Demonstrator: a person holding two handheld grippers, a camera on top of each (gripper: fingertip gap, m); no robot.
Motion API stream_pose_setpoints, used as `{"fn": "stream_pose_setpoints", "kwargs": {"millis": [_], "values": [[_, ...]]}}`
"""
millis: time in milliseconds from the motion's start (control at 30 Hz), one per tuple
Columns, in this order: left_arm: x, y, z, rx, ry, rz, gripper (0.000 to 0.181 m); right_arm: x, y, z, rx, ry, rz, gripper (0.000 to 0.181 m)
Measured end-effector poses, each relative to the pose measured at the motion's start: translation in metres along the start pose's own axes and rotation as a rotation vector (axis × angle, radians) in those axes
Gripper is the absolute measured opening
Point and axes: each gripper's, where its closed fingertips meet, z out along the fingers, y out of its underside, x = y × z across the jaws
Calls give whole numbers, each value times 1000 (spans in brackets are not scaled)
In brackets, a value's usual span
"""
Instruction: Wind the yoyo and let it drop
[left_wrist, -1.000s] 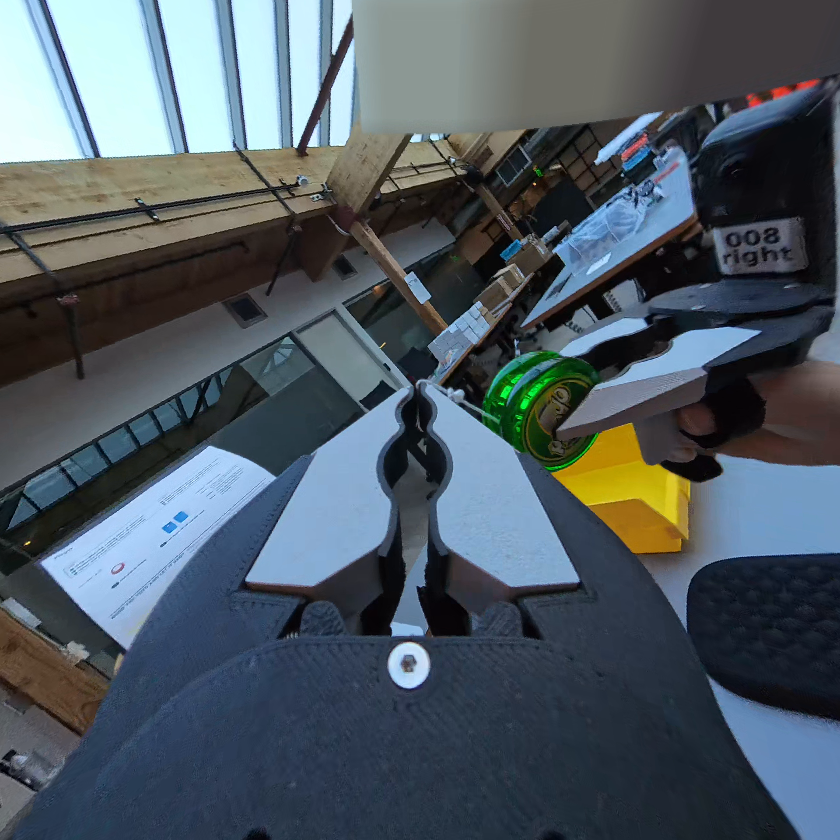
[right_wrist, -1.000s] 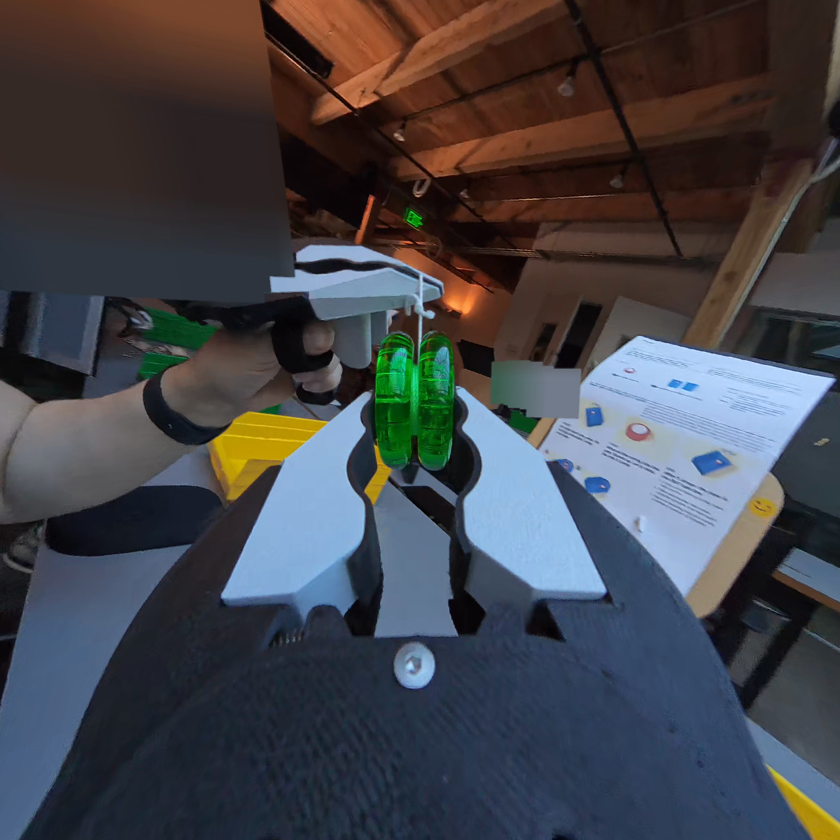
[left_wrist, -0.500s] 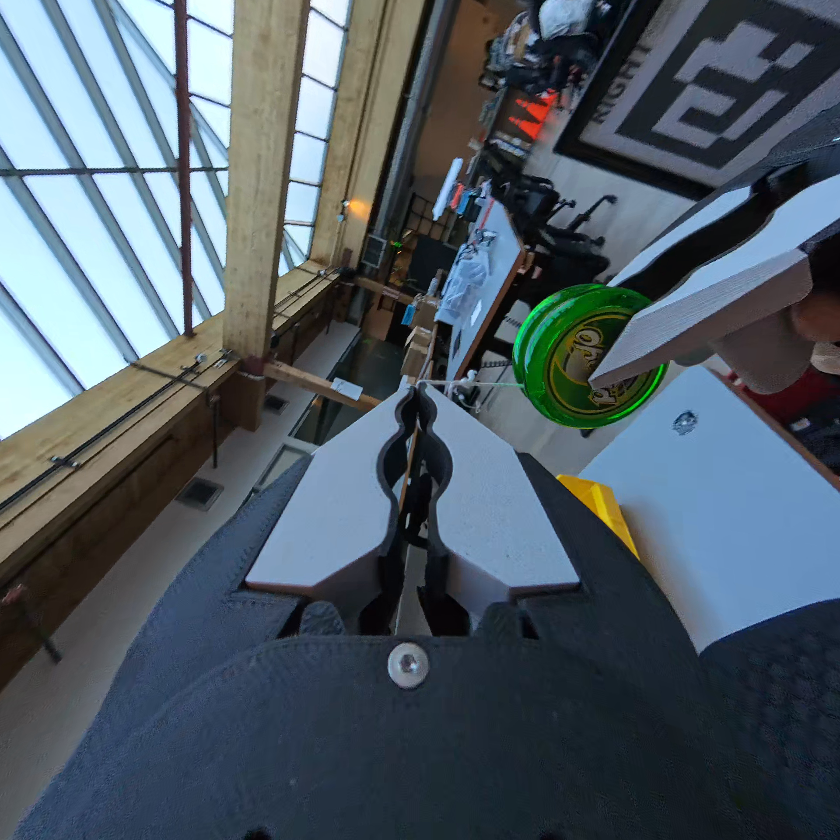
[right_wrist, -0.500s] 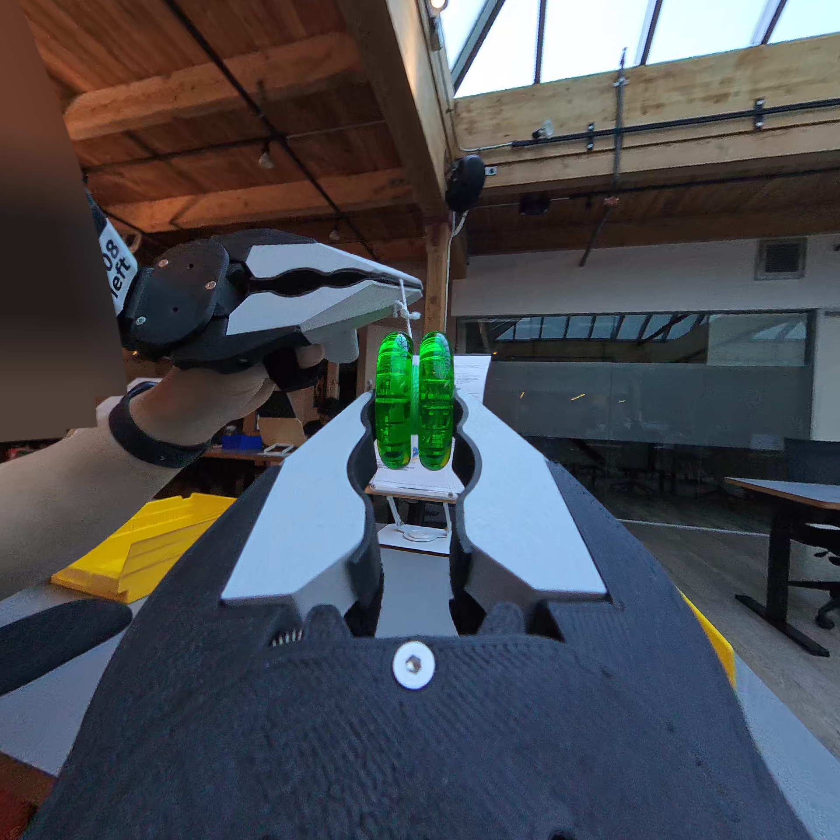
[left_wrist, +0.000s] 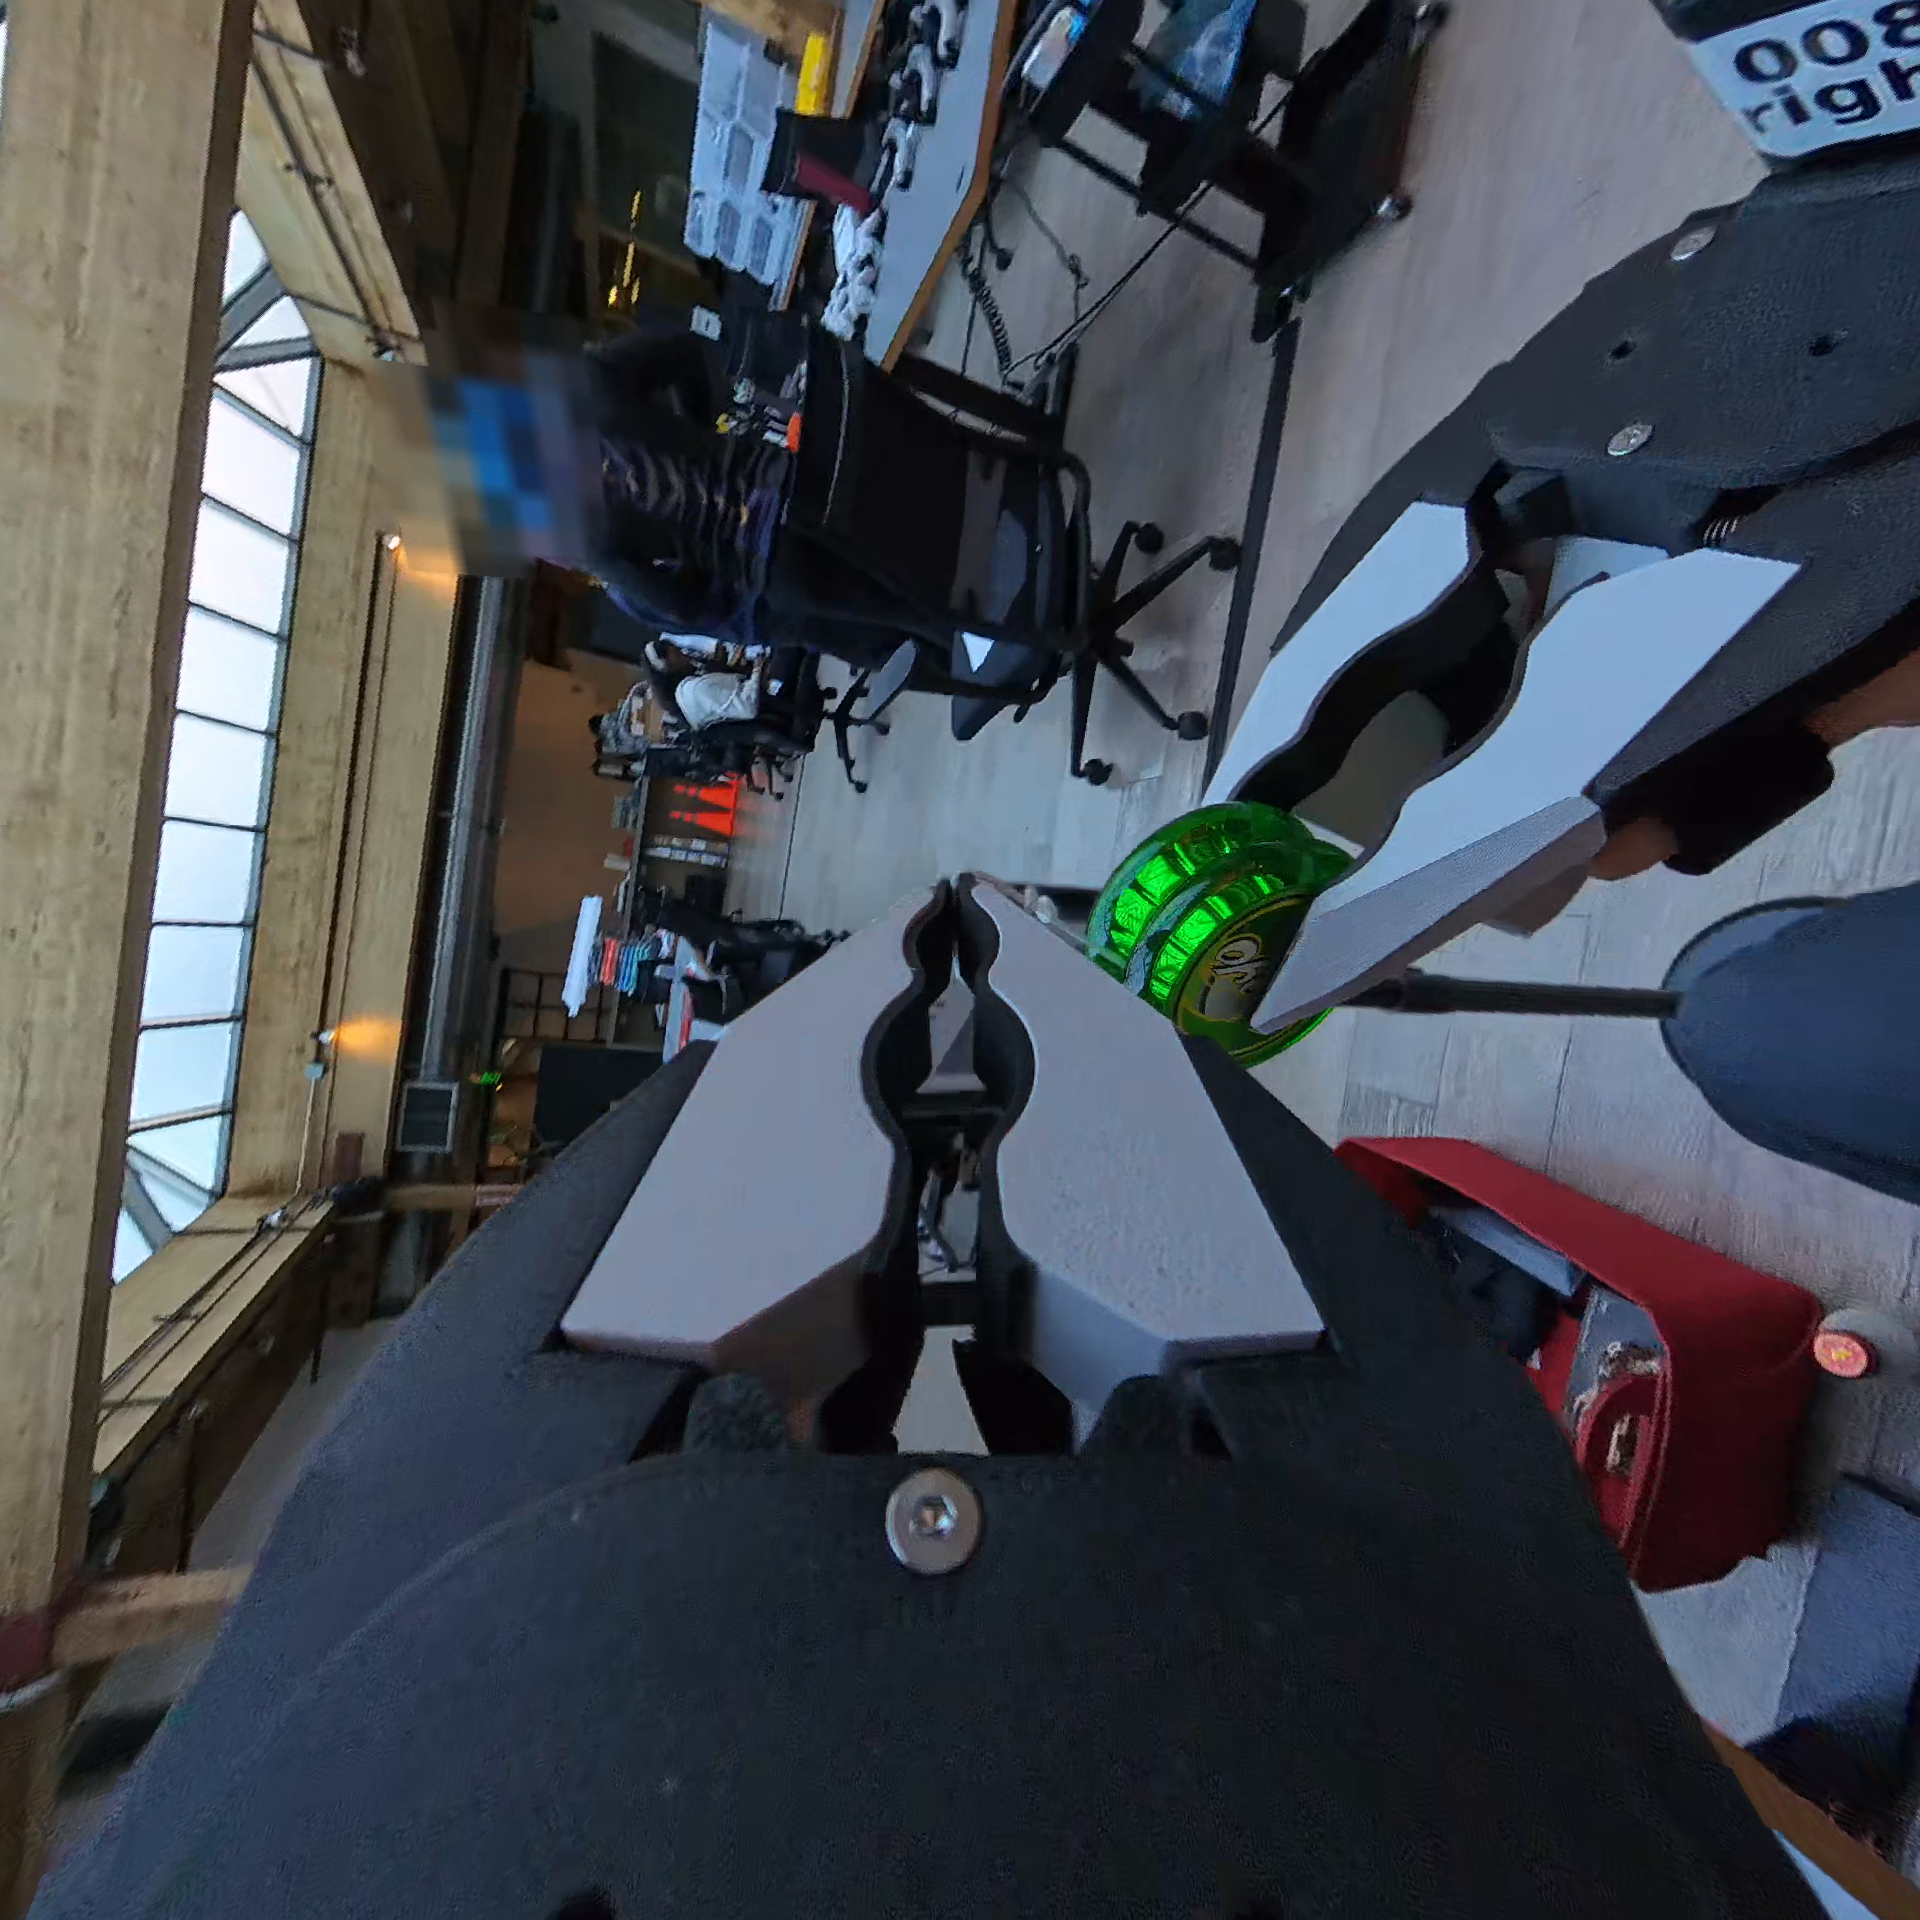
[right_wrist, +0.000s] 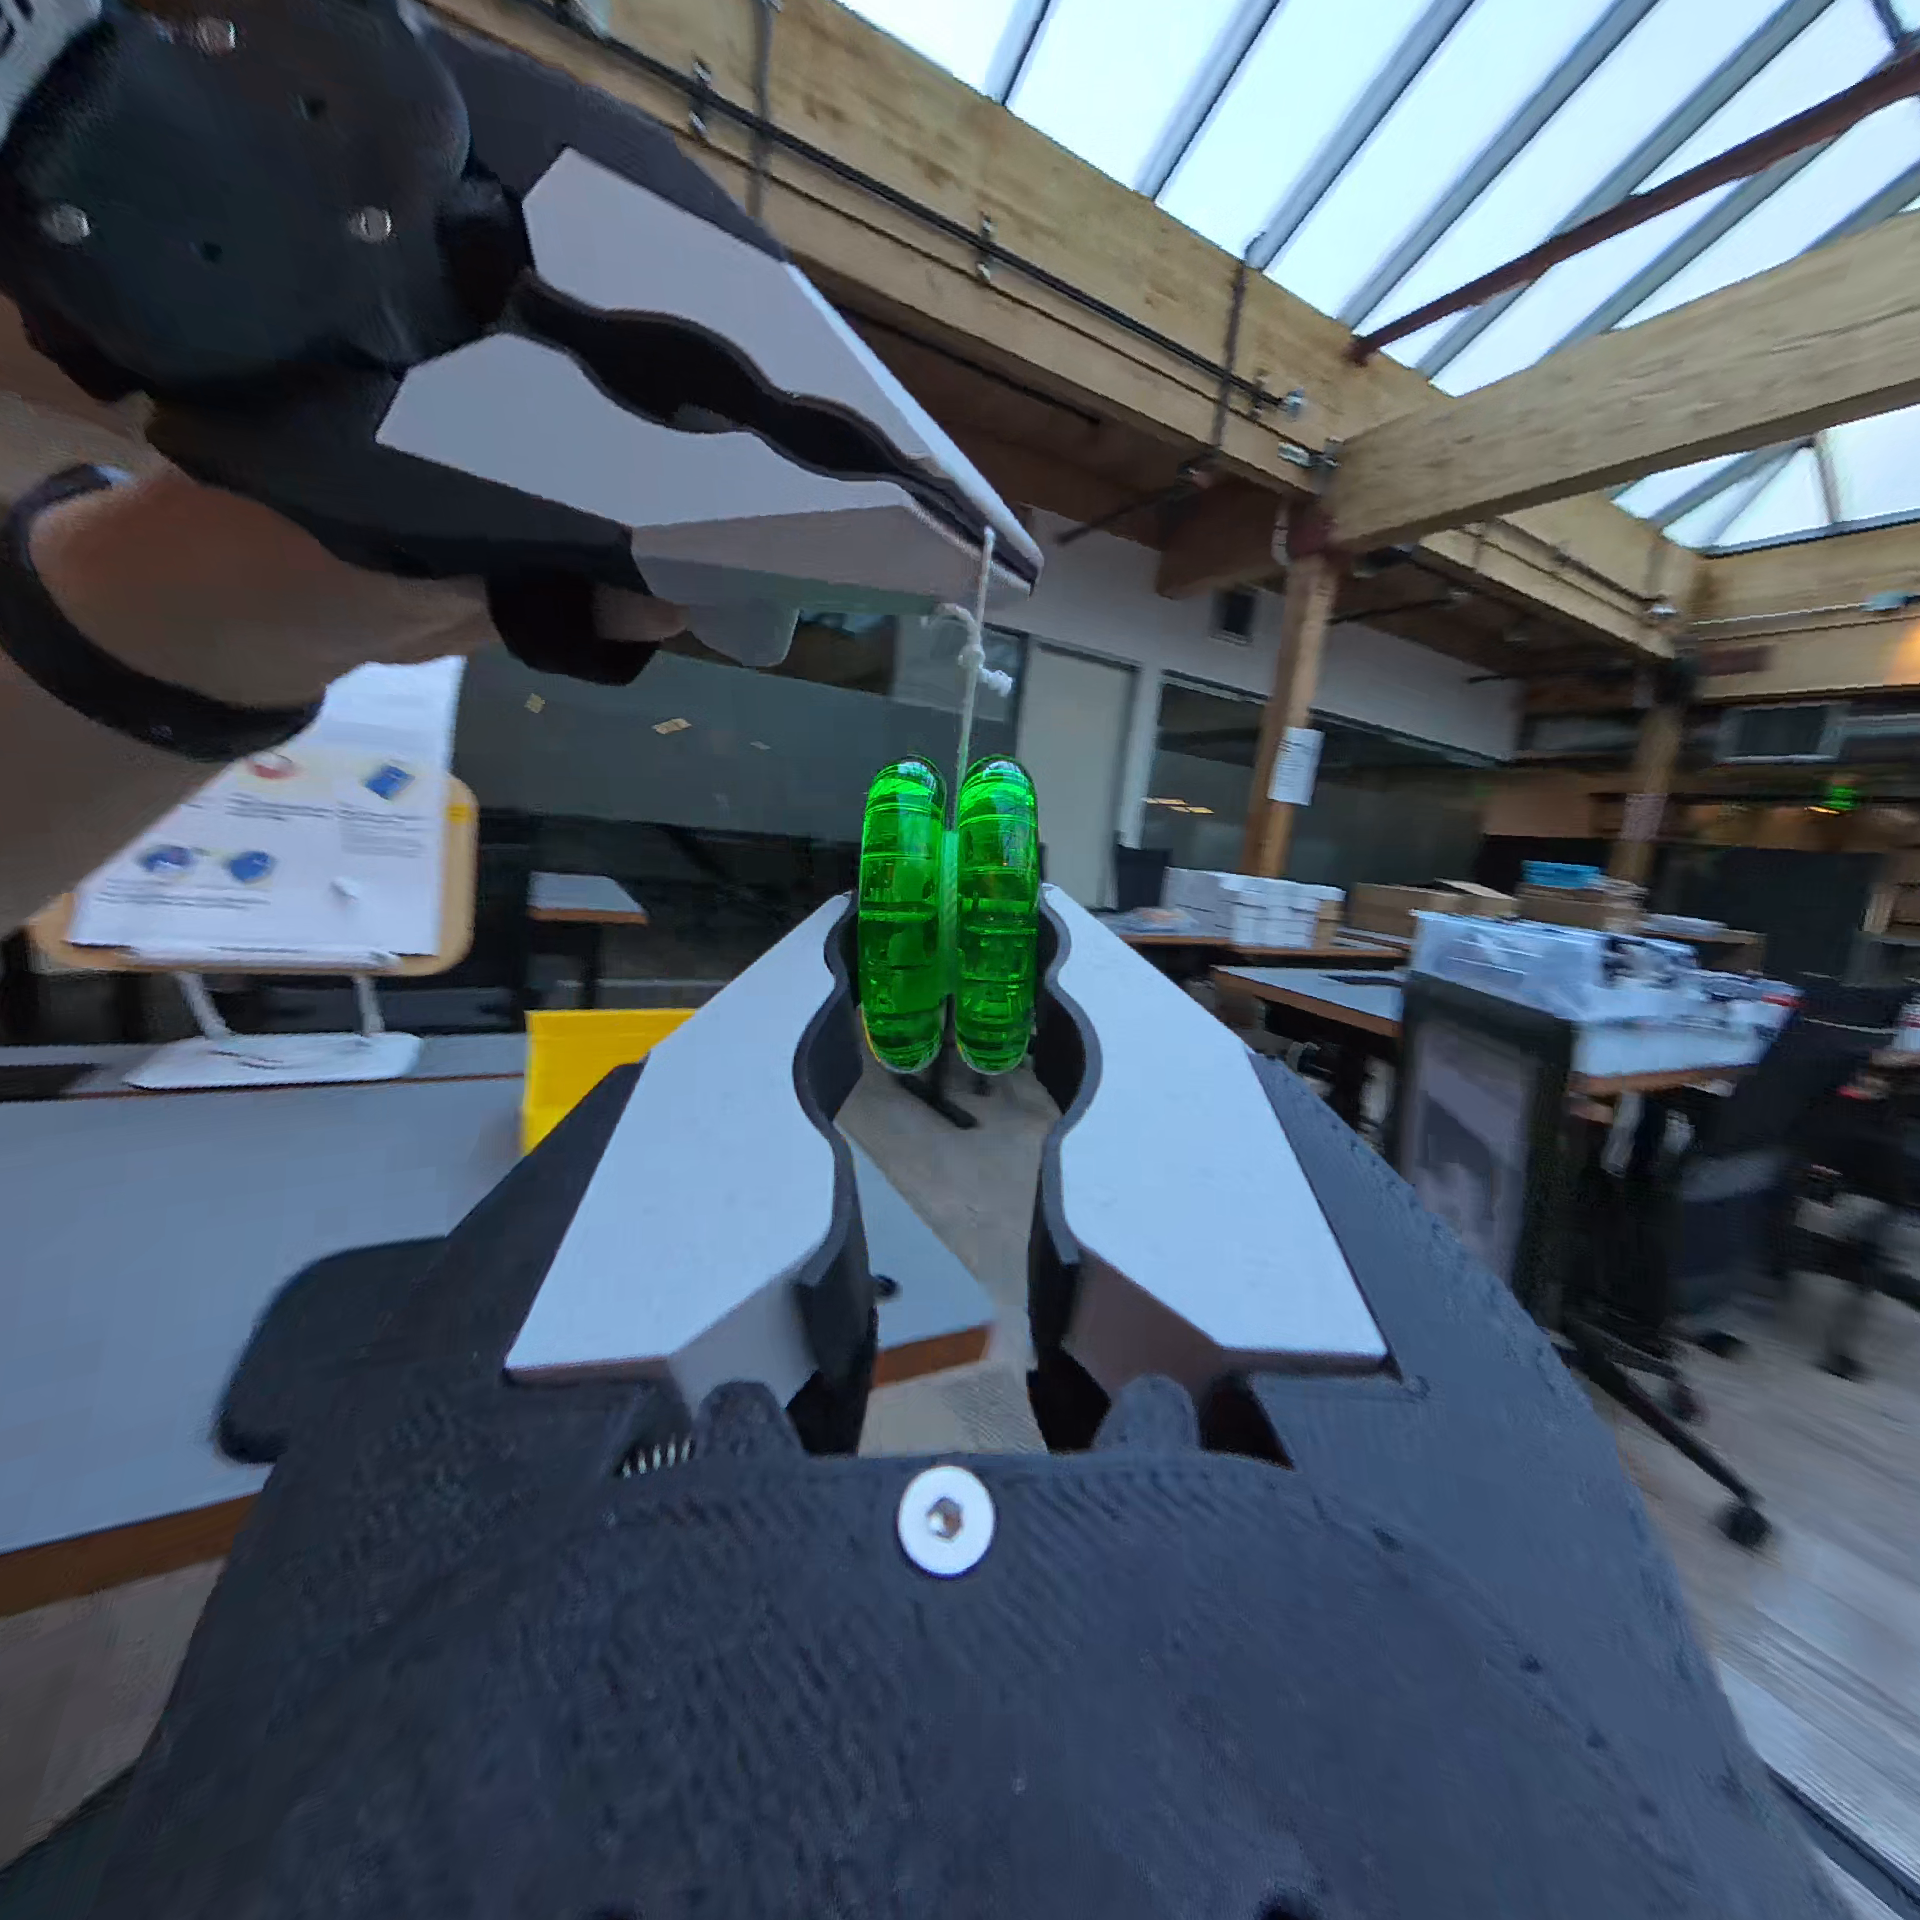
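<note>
The green yoyo (right_wrist: 948, 914) is pinched edge-on between the tips of the right tongs (right_wrist: 948, 935), at the centre of the right wrist view; its two translucent halves stand upright with the groove facing the camera. From that groove a white string (right_wrist: 971, 665) is seen rising straight up to the left tongs (right_wrist: 1013, 556), which reach in from the upper left of the frame. These tongs are pressed together on the string — a small knot hangs just below their tips. A hand (right_wrist: 260, 613) with a dark wristband is wrapped around their handle.

In the left wrist view the left tongs (left_wrist: 956, 894) are shown pressed together at the centre of the frame, though the string itself cannot be made out there. Just right of their tips the yoyo (left_wrist: 1195, 925) is seen from its side, a gold emblem on its face, gripped by the right tongs (left_wrist: 1273, 914) that enter from the upper right.

A grey surface (right_wrist: 208, 1226) lies at the lower left of the right wrist view — a yellow bin (right_wrist: 592, 1049) stands on it, and a printed sheet (right_wrist: 301, 831) on a stand is propped farther left. An office chair (left_wrist: 966, 551) is visible in the upper middle of the left wrist view.
</note>
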Motion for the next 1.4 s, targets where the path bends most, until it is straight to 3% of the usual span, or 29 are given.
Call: {"fn": "stream_pose_setpoints", "kwargs": {"millis": [267,400,533,733,900,1000,1100,1167,1300,1400], "values": [[-28,-89,120,59,205,-16,0,126,-44,-76,-216,163,-22,27],[-50,-150,181,140,287,-3,0,211,-79,-122,-245,407,-11,27],[-66,-198,247,213,370,-4,0,282,-99,-158,-327,653,-178,27],[-86,-229,351,309,411,20,0,379,-98,-186,-351,841,-336,28],[-94,-238,453,366,376,134,0,474,-75,-212,-345,899,-302,28],[-106,-264,499,444,357,192,0,521,-83,-228,-348,941,-267,28],[-127,-310,533,503,380,267,0,563,-117,-259,-422,1077,-295,27],[-148,-357,542,562,402,300,0,584,-155,-285,-458,1169,-301,27],[-196,-473,535,670,436,372,0,609,-260,-346,-526,1355,-320,27],[-232,-563,512,757,453,375,0,614,-347,-385,-511,1474,-341,27]]}}
